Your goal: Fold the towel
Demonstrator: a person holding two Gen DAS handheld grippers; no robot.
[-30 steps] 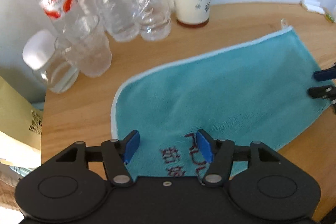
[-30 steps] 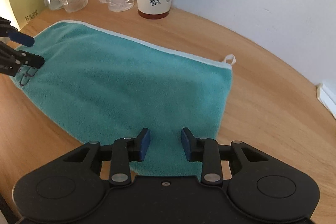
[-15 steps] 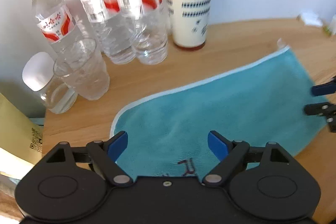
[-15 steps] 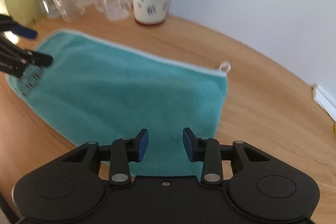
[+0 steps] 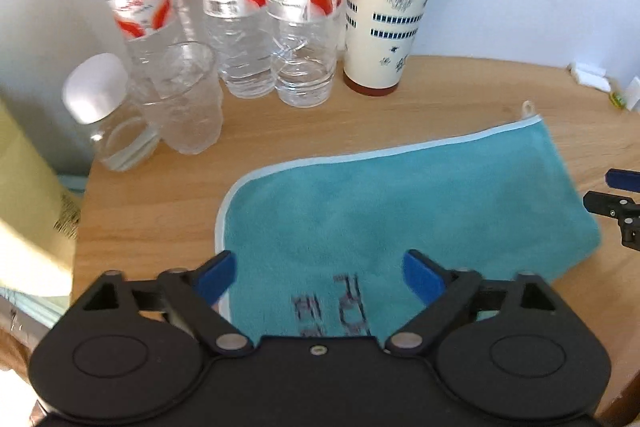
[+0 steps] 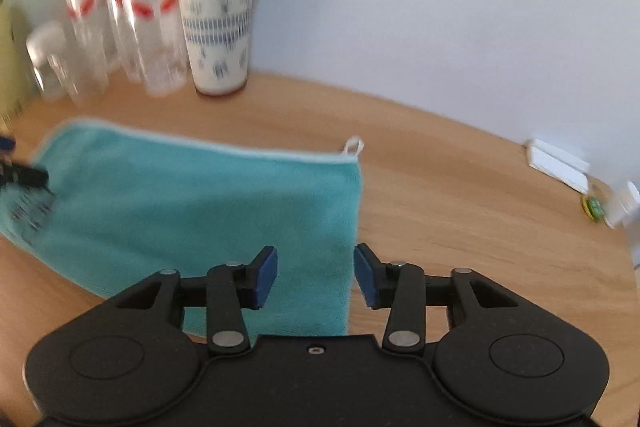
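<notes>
Towel (image 5: 400,203) lies flat on the counter (image 6: 460,187); left claw (image 5: 320,273) and right claw (image 6: 316,277) hang spread, gripping nothing. Next, probably pinch its near corners.

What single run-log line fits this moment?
stage: towel flat on table, fold not started | left gripper: open, empty | right gripper: open, empty | bottles: behind towel

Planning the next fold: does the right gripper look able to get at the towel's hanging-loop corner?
Probably yes. The right gripper is open above the towel, and the loop lies ahead along that edge on bare table with nothing between.
</notes>
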